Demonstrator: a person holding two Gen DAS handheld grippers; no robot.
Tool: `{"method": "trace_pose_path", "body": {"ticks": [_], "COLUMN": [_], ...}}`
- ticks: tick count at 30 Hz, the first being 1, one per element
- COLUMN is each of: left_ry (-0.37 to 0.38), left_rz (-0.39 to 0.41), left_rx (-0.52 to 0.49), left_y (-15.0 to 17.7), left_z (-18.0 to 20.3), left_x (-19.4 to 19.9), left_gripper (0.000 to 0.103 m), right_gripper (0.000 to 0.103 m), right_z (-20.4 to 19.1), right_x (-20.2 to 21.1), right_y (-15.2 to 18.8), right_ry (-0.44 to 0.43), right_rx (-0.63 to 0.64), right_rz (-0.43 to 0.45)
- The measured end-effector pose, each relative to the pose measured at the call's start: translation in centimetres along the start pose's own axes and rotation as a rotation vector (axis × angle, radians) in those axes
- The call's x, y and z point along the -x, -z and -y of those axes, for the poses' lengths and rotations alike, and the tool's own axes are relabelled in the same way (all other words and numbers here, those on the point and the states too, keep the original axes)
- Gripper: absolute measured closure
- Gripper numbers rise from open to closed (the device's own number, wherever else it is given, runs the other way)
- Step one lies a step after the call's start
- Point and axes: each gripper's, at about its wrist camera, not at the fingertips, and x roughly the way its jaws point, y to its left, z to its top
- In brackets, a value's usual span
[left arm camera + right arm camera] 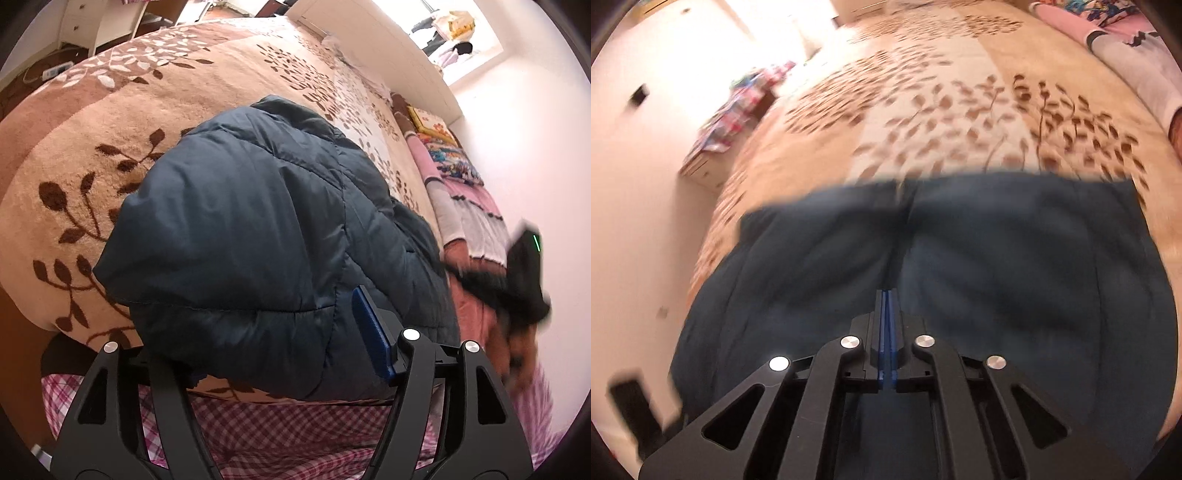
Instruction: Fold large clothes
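A puffy dark blue jacket [258, 221] lies bunched up on a bed.

The jacket sits on a tan blanket [92, 155] with brown leaves, near the bed's front edge. The left gripper [255, 332] is spread wide apart, with the jacket's edge bulging between its fingers; only one blue pad [373, 332] shows, so I cannot tell if it pinches the cloth. The right gripper [887, 306] is squeezed tight with its blue pads together, right over the jacket [960, 258]. That view is blurry. A pink checked sheet [277, 424] shows below the blanket.
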Motion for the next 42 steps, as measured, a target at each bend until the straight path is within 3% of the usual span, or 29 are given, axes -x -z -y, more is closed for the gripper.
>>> {"method": "trace_pose_path", "body": {"ticks": [3,6,8,12,16,19,22,25,27,30,35,42], "left_ry": [0.022,0.013,-0.013,-0.022,-0.046,-0.056,-0.057,-0.064,-0.064,-0.07,-0.069,-0.097], "left_rz": [0.014,0.035,0.042,0.047,0.073,0.091,0.093,0.105,0.107,0.114,0.124,0.134], "left_rx": [0.015,-0.01,-0.016,0.008,-0.044,-0.065,-0.075,-0.093,-0.088,-0.103,-0.138,-0.167], "left_y": [0.1,0.2,0.3,0.5,1.0,1.0,0.8,0.9,0.8,1.0,1.1,0.8], "left_z": [-0.3,0.0,0.0,-0.7,0.1,0.6,0.6,1.0,1.1,1.6,2.6,3.5], "left_x": [0.1,0.3,0.3,0.4,0.6,0.9,1.1,1.2,1.4,1.7,1.9,2.0], "left_gripper": [0.037,0.041,0.054,0.073,0.08,0.081,0.082,0.082,0.082,0.083,0.083,0.083], "right_gripper": [0.099,0.099,0.099,0.103,0.103,0.103,0.1,0.1,0.099,0.099,0.103,0.103], "right_z": [-1.9,-3.2,-3.1,-2.7,-2.5,-2.8,-3.2,-3.0,-2.5,-2.0,-0.5,0.2], "right_x": [0.9,0.3,-1.0,-4.0,-6.3,-5.4,-1.4,0.3,-0.3,-2.8,-8.1,-8.0], "right_y": [4.7,8.2,9.8,11.0,10.3,10.0,8.7,5.9,4.1,1.8,0.8,0.8], "right_ry": [-0.065,-0.068,-0.076,0.016,0.05,0.03,-0.037,-0.017,-0.007,-0.04,0.03,-0.007], "right_rx": [0.045,0.08,0.069,0.073,0.067,0.052,0.062,0.053,0.022,-0.009,-0.026,-0.077], "right_rz": [-0.068,-0.127,-0.18,-0.237,-0.255,-0.256,-0.139,-0.039,-0.022,-0.037,-0.12,-0.107]}}
